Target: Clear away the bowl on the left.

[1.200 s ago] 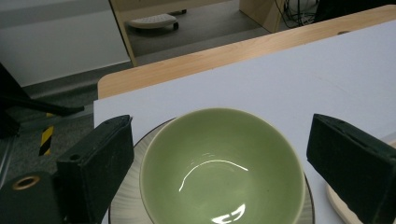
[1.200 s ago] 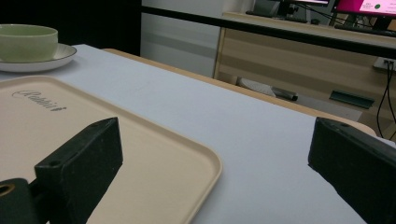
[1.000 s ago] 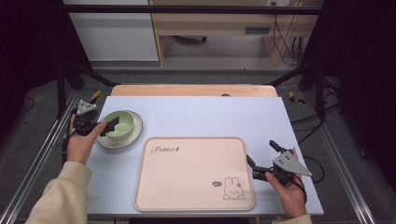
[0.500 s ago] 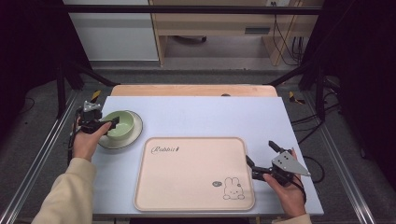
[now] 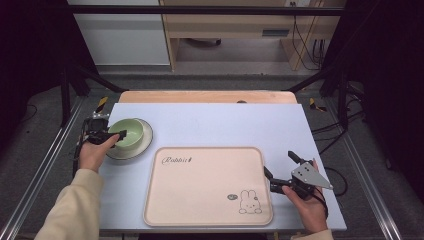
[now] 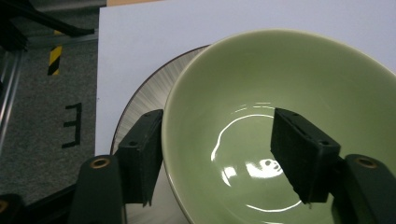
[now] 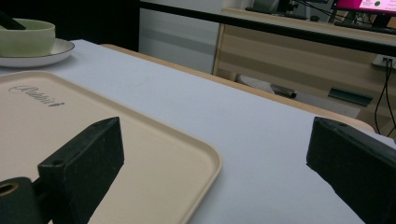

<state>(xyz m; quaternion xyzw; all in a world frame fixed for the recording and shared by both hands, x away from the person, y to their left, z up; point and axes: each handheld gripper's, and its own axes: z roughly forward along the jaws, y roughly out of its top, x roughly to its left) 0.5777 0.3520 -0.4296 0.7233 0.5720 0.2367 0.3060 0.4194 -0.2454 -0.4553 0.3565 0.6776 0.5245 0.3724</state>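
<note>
The left gripper, its jaws just closing, straddles the bowl rim unpinched, ready to lift it; the right gripper rests spread.

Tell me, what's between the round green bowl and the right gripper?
The beige rabbit tray lies between the green bowl and the right gripper, as the high view shows; its corner reaches in by the gripper.

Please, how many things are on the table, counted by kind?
Green bowl: 1
Plate under the bowl: 1
Beige rabbit tray: 1
Total: 3
</note>
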